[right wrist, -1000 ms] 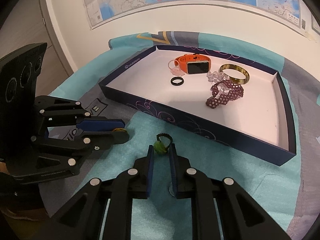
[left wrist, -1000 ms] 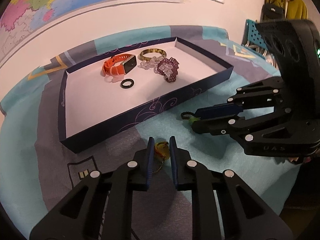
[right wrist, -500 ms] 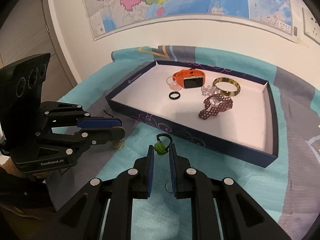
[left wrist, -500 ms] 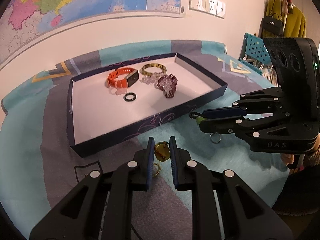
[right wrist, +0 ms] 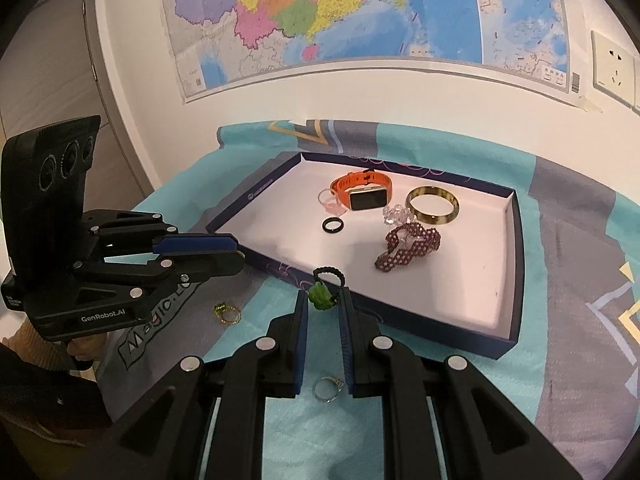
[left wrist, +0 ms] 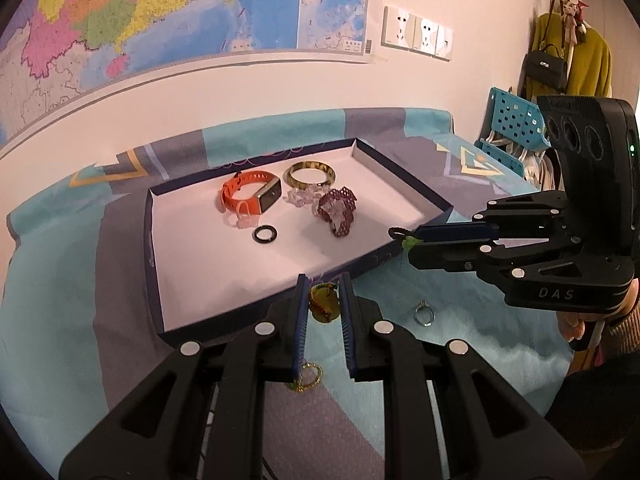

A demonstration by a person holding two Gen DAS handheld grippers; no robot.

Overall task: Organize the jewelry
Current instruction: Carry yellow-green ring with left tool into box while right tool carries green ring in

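Two pendants are held above the table, just short of the tray's (left wrist: 154, 240) near wall. The left hand-held gripper (left wrist: 324, 300) pinches a yellow pendant (left wrist: 323, 309); the right hand-held gripper (right wrist: 323, 300) pinches a green pendant (right wrist: 320, 297) with a black cord loop. Inside the tray lie an orange watch (left wrist: 250, 196), a gold bangle (left wrist: 311, 173), a black ring (left wrist: 264, 234), a clear bead bracelet (left wrist: 300, 197) and a maroon bead bracelet (left wrist: 338, 212). On the cloth (left wrist: 60, 280) outside the tray rest a silver ring (left wrist: 424, 314) and a gold ring (right wrist: 228, 313).
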